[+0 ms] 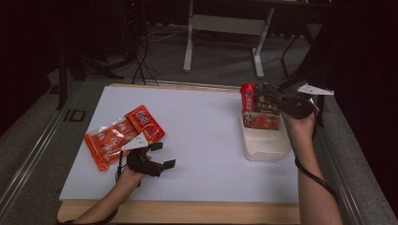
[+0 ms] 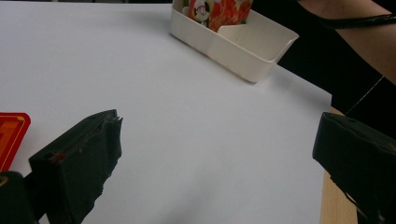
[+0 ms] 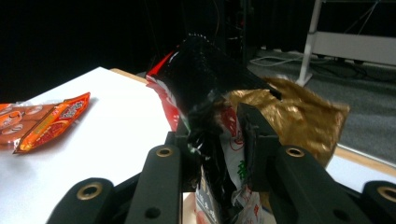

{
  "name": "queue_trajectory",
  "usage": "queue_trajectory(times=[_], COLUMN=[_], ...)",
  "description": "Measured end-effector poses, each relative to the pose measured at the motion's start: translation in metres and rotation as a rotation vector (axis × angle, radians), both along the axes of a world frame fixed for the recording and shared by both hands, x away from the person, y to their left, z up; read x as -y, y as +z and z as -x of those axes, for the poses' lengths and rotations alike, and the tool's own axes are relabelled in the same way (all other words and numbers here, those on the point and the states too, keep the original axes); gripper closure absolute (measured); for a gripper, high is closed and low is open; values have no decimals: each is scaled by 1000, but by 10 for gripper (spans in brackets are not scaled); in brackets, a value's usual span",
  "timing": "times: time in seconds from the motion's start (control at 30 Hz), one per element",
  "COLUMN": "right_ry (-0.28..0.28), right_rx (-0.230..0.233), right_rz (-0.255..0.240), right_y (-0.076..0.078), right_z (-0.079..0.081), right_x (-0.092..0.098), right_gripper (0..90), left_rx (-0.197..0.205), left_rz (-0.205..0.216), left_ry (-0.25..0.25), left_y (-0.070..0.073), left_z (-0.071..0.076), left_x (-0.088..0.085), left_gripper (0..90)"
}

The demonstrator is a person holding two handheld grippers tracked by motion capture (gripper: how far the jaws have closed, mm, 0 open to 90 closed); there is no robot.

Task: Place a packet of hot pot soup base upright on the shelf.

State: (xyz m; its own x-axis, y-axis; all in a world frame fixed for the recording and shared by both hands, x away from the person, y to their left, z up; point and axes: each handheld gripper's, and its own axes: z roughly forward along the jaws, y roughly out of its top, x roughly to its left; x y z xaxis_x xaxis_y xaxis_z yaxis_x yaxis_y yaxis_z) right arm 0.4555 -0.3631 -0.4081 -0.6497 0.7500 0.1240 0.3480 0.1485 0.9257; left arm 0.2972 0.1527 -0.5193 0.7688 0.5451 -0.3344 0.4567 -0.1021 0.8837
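My right gripper (image 1: pixel 283 101) hovers over the far end of a cream tray (image 1: pixel 265 149) and is shut on a dark and gold snack packet (image 1: pixel 266 104), held upright. In the right gripper view the jaws (image 3: pixel 224 123) pinch the packet's printed film, and its gold side (image 3: pixel 303 116) shows behind them. A red packet (image 1: pixel 247 96) stands right beside it; whether it is also gripped I cannot tell. Another red-printed packet (image 1: pixel 259 121) leans inside the tray. My left gripper (image 1: pixel 164 154) rests on the white table, open with nothing between its fingers (image 2: pixel 219 123).
Two orange-red snack packets (image 1: pixel 108 143) (image 1: pixel 145 123) lie on the table's left side, just beyond the left gripper. The tray (image 2: pixel 233 46) sits at the right edge of the white table top (image 1: pixel 202 140). A desk frame and cables stand on the floor beyond.
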Motion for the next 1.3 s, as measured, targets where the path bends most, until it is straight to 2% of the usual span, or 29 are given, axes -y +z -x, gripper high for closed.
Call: queue_trajectory(times=[0.03, 0.07, 0.1, 0.2, 0.3, 0.4, 0.43, 0.5, 0.53, 0.6, 0.63, 0.7, 0.77, 0.83, 0.87, 0.9, 1.0, 1.07, 1.13, 1.27, 1.3], right_ry=[-3, -3, -15, -36, -45, -66, -74, -85, -102, -115, -139, -155, -171, -184, -181, -173, -163, -144, -116, -82, -46], right_rx=[-29, -29, -33, -36, -42, -64, -71, -76, -72, -66, -49, -31, -4, 41, 56, 61, 66, 72, 76, 82, 87], right_rz=[-1, -1, -36, -39, -27, -4, -4, -4, -4, -1, 8, 12, 18, 18, 5, -15, -37, -33, -52, -56, -53], right_y=[-9, -9, -15, -20, -21, -19, -17, -15, -11, -8, -2, 1, 9, 18, 21, 23, 27, 28, 29, 28, 25], right_z=[-1, -1, 1, 4, 6, 9, 11, 12, 17, 20, 26, 30, 38, 48, 52, 56, 67, 76, 85, 97, 103], right_x=[3, 3, 11, 18, 21, 22, 21, 22, 22, 22, 22, 22, 23, 23, 24, 24, 19, 12, 5, -8, -16], right_gripper=[706, 706, 704, 703, 700, 617, 599, 575, 499, 468, 409, 390, 356, 297, 269, 233, 135, 121, 117, 114, 115], left_rx=[0, 0, 0, -1, 3, 20, 30, 38, 38, 47, 50, 43, 23, -38, -44, -33, -16, -7, 8, 9, 11], left_rz=[0, 0, 0, -1, -7, -33, -56, -65, -72, -73, -73, -70, -55, -21, -17, -15, -44, -48, -56, -68, -79], left_ry=[0, 0, 2, 1, 0, 7, 17, 23, 24, 26, 27, 24, 16, -31, -39, -39, -33, -25, -25, -31, -37], left_y=[0, 0, 0, -1, 0, 0, 0, 0, 1, 1, 1, 2, 2, 2, 2, 3, 8, 11, 14, 18, 19], left_z=[0, 0, 0, -1, -1, 0, -1, -1, -2, -1, -1, -1, -2, -3, -3, -3, -4, -4, -5, -5, -5], left_x=[0, 0, 0, 0, 1, 1, 0, 0, 0, -1, -1, -1, -1, -1, -1, -2, -4, -7, -10, -13, -13], left_gripper=[14, 14, 14, 14, 14, 14, 14, 14, 14, 14, 14, 14, 14, 14, 14, 14, 14, 14, 14, 20, 20])
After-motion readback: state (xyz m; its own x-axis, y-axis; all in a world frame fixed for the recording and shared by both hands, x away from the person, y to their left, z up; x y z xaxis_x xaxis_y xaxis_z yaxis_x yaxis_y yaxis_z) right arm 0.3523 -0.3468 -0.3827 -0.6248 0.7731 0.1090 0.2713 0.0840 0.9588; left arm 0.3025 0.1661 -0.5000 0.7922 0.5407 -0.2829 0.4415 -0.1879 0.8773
